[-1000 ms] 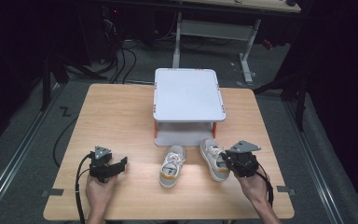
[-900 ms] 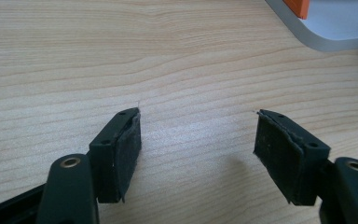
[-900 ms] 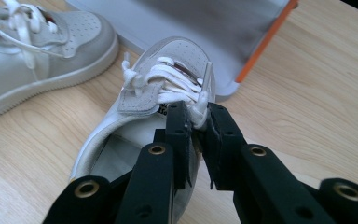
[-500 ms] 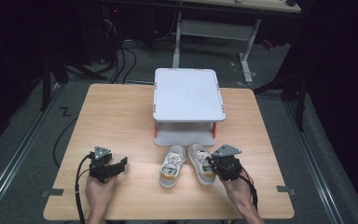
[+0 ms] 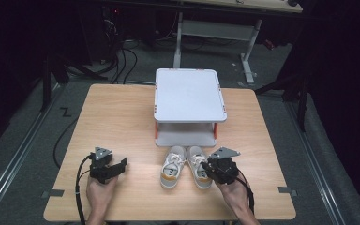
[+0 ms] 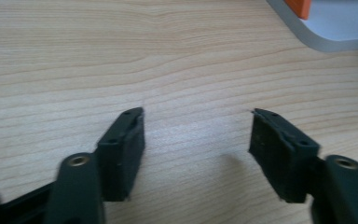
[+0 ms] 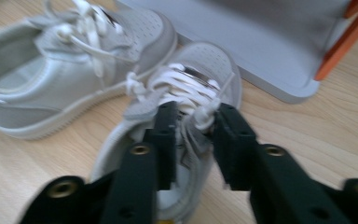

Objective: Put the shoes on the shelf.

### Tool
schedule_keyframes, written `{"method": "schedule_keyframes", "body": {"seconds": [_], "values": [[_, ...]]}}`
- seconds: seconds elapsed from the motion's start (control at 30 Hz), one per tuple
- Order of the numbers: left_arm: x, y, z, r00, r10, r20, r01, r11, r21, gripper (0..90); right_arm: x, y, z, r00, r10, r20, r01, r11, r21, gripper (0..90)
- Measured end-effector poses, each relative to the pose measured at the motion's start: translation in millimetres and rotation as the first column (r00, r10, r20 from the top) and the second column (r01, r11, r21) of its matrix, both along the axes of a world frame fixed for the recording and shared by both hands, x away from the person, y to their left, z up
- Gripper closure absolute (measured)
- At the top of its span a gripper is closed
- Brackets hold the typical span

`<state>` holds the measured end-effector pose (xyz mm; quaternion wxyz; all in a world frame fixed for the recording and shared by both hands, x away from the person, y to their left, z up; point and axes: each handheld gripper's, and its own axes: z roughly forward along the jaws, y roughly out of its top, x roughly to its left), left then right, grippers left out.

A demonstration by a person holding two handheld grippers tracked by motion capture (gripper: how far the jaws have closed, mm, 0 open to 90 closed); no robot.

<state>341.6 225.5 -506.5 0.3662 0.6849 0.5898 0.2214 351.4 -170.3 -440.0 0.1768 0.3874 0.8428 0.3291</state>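
Observation:
Two small grey-white laced shoes lie side by side in front of a white two-level rack [image 5: 190,96] with orange posts. The left shoe [image 5: 171,169] [image 7: 74,60] lies free. My right gripper [image 5: 210,169] [image 7: 193,128] is shut on the right shoe [image 5: 198,165] [image 7: 200,70], its jaws pinching the tongue and laces. The toe of that shoe points at the rack's lower tray [image 7: 270,42]. My left gripper [image 5: 121,165] [image 6: 196,126] is open over bare wood at the front left, with nothing between its jaws.
The wooden table [image 5: 117,117] has free room to the left and right of the rack. A corner of the rack's tray [image 6: 335,32] lies beyond my left gripper. Cables trail from both grippers toward the front edge. Dark floor with cables and a desk frame lies behind the table.
My right gripper has carried the right shoe leftward and a little nearer, bringing it beside the left shoe. The left gripper has stayed in place.

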Motion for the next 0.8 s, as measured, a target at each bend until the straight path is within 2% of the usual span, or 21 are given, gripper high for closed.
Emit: {"method": "schedule_keyframes", "body": {"seconds": [0.1, 0.17, 0.23, 0.4, 0.47, 0.53, 0.6, 0.67, 0.77, 0.8], "values": [[0.3, -2.9, 0.0, 0.9998, -0.020, -0.001, 0.020, 0.9996, 0.022, 35.7, 1.3, -4.8, -2.6, 0.9998, 0.022, -0.001, -0.022, 0.999, 0.036, 53.0], [0.0, -3.5, 0.0, 0.9994, -0.035, -0.006, 0.035, 0.9994, 0.001, 31.2, 2.4, -13.4, -3.5, 0.9994, 0.025, -0.025, -0.022, 0.994, 0.109, 46.6], [-0.1, -3.5, -0.2, 0.9993, -0.038, -0.007, 0.038, 0.9989, -0.027, 27.4, 1.6, -23.2, -1.4, 0.9996, 0.017, -0.021, -0.014, 0.987, 0.159, 41.7], [0.7, -6.7, 4.4, 0.9978, -0.044, -0.051, 0.043, 0.9990, -0.012, 26.8, -2.7, -53.4, 4.6, 0.9990, 0.005, 0.045, -0.015, 0.970, 0.243, 38.6], [0.1, -8.9, 7.0, 0.9960, -0.047, -0.076, 0.046, 0.9989, -0.013, 29.0, -2.7, -68.0, 1.8, 0.9981, -0.024, 0.057, 0.008, 0.965, 0.263, 40.2], [-0.5, -12.4, 9.2, 0.9949, -0.060, -0.082, 0.059, 0.9982, -0.013, 29.4, -1.7, -82.5, -4.2, 0.9963, -0.064, 0.057, 0.046, 0.959, 0.281, 41.1], [-2.4, -17.8, 13.1, 0.9948, -0.077, -0.067, 0.075, 0.9969, -0.021, 29.4, 1.5, -94.2, -13.1, 0.9924, -0.112, 0.051, 0.095, 0.958, 0.269, 41.2], [-5.1, -24.8, 19.1, 0.9939, -0.098, -0.050, 0.097, 0.9949, -0.029, 29.1, 7.0, -103.2, -24.1, 0.9881, -0.149, 0.037, 0.136, 0.962, 0.238, 41.2], [-10.3, -37.4, 29.3, 0.9901, -0.138, -0.027, 0.136, 0.9889, -0.059, 28.4, 16.7, -112.2, -39.0, 0.9784, -0.204, 0.031, 0.196, 0.965, 0.176, 41.0], [-11.9, -41.4, 33.0, 0.9867, -0.161, -0.023, 0.159, 0.9855, -0.058, 28.3, 19.4, -114.4, -42.4, 0.9749, -0.221, 0.029, 0.213, 0.964, 0.159, 41.0]]}}
